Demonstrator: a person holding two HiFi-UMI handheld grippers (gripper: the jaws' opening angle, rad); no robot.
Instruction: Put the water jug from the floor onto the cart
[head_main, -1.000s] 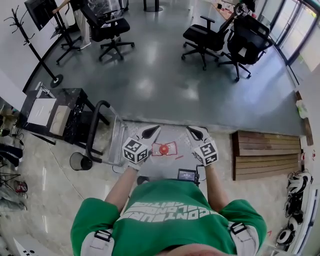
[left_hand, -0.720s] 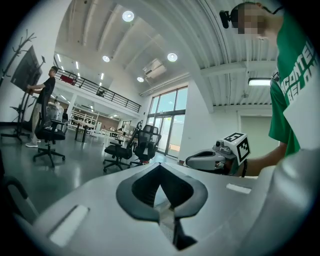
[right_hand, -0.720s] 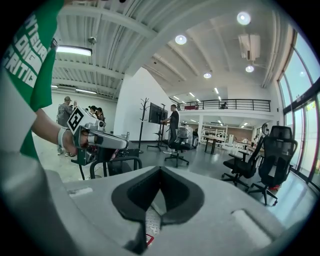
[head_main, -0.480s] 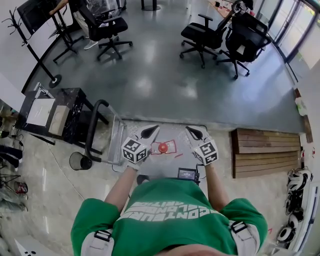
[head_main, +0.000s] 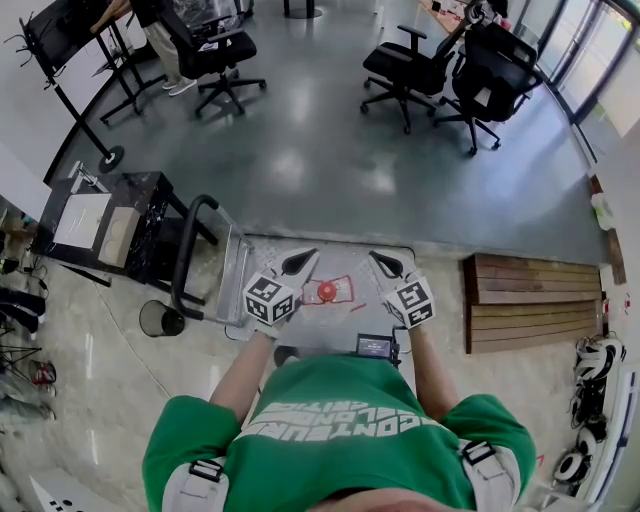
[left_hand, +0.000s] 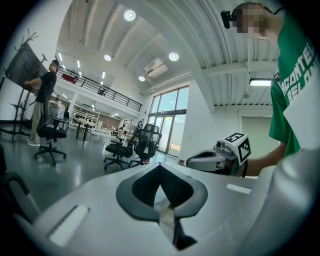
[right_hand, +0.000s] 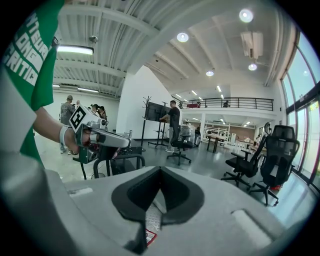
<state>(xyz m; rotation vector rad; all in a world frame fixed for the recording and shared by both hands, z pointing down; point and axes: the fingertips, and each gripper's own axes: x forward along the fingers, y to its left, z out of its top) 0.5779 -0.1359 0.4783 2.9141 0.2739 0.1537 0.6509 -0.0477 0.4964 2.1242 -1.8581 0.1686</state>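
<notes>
From the head view I look straight down on the water jug's red cap (head_main: 327, 291) and its red-and-white label, above the grey deck of the cart (head_main: 262, 268). My left gripper (head_main: 300, 263) is just left of the cap and my right gripper (head_main: 385, 265) just right of it, both shut and angled inward. Whether they touch the clear jug I cannot tell. In the left gripper view the shut jaws (left_hand: 160, 167) face the right gripper (left_hand: 216, 159). Beyond the shut jaws (right_hand: 160, 171) in the right gripper view is the left gripper (right_hand: 105, 140), with a label corner (right_hand: 148, 236) below.
The cart's black handle (head_main: 190, 262) rises at its left end. A black cabinet (head_main: 112, 225) and a round bin (head_main: 160, 321) stand further left. A wooden pallet (head_main: 535, 305) lies to the right. Office chairs (head_main: 410, 72) stand across the grey floor. A small screen device (head_main: 374, 348) is near my body.
Hardly anything: the right gripper has crept slightly away from me, and the red cap stays between the two shut grippers.
</notes>
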